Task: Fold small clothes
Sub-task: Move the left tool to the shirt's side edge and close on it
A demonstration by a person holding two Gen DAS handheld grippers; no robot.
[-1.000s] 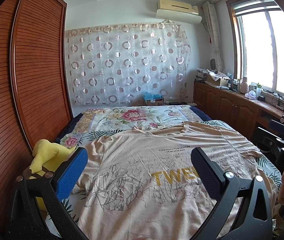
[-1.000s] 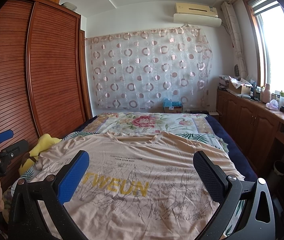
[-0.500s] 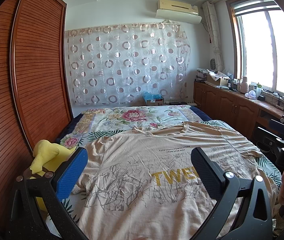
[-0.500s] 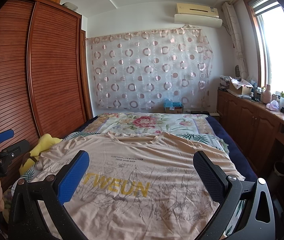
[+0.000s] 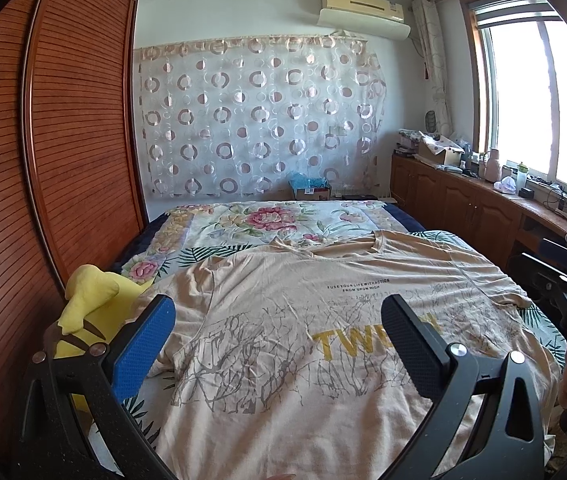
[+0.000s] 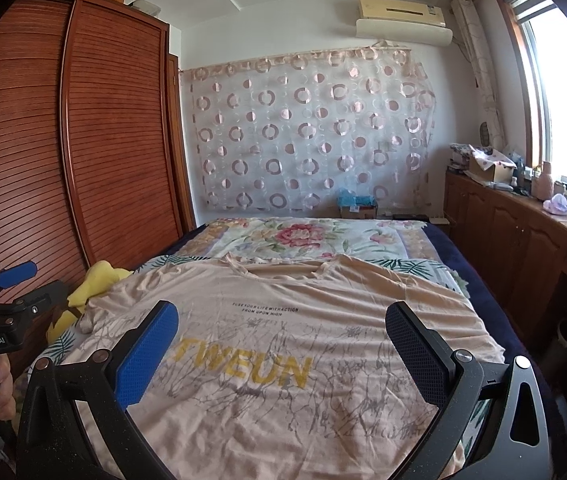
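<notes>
A beige T-shirt (image 5: 283,320) with yellow lettering and grey branch print lies spread flat, front up, on the bed, collar away from me; it also shows in the right wrist view (image 6: 283,340). My left gripper (image 5: 277,316) is open and empty, held above the shirt's left half. My right gripper (image 6: 281,322) is open and empty, held above the shirt's middle. Each gripper shows at the edge of the other's view, held by a hand.
The bed has a floral sheet (image 5: 267,220). A yellow plush toy (image 5: 87,300) lies at the bed's left edge by the wooden wardrobe (image 5: 43,160). Wooden cabinets (image 5: 463,208) with clutter run along the right wall under the window.
</notes>
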